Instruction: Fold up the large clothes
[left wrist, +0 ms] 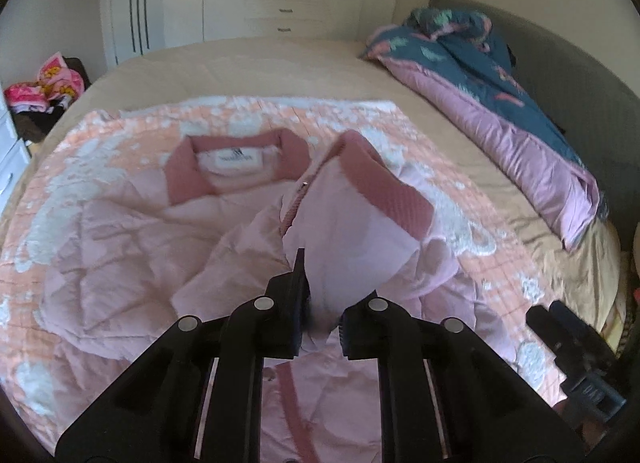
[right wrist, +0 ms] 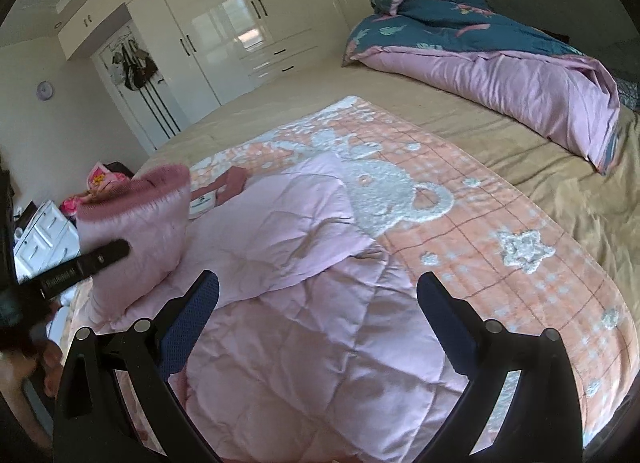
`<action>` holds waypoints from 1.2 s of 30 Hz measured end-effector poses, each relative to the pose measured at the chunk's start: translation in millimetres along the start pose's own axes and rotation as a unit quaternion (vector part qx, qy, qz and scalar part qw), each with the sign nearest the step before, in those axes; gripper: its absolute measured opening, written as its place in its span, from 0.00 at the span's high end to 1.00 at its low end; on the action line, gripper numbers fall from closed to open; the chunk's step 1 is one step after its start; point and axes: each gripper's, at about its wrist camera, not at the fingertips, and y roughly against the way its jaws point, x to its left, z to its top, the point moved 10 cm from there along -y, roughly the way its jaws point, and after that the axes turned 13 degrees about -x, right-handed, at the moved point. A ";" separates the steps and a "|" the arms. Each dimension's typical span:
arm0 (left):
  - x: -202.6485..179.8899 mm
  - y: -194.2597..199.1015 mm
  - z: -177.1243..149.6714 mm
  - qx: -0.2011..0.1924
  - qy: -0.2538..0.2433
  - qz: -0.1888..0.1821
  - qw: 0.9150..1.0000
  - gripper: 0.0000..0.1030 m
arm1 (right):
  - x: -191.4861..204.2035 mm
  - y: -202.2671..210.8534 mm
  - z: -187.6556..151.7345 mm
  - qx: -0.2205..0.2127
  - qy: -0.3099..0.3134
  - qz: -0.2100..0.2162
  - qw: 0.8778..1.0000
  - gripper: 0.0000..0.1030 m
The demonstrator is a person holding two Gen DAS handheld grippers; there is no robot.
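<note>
Left gripper (left wrist: 320, 295): jaws pinching a raised flap of the pink quilted jacket (left wrist: 120, 263) at frame centre. Right gripper (right wrist: 318, 303): jaws standing spread, hovering over the jacket, which is lying on the peach blanket (right wrist: 500, 215) covering the bed (right wrist: 520, 143).

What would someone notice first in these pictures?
The big pink quilted jacket spread on the peach bear-patterned blanket in the middle of the bed. The left gripper has pinched one front flap and lifted it; the right gripper hangs open above the jacket. A teal-and-pink duvet lies bunched by the headboard.
</note>
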 end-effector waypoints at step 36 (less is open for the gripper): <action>-41.0 14.9 -59.6 0.073 -0.102 -0.092 0.988 0.21 | 0.8 -2.7 -1.3 0.028 -0.044 0.023 0.998 0.04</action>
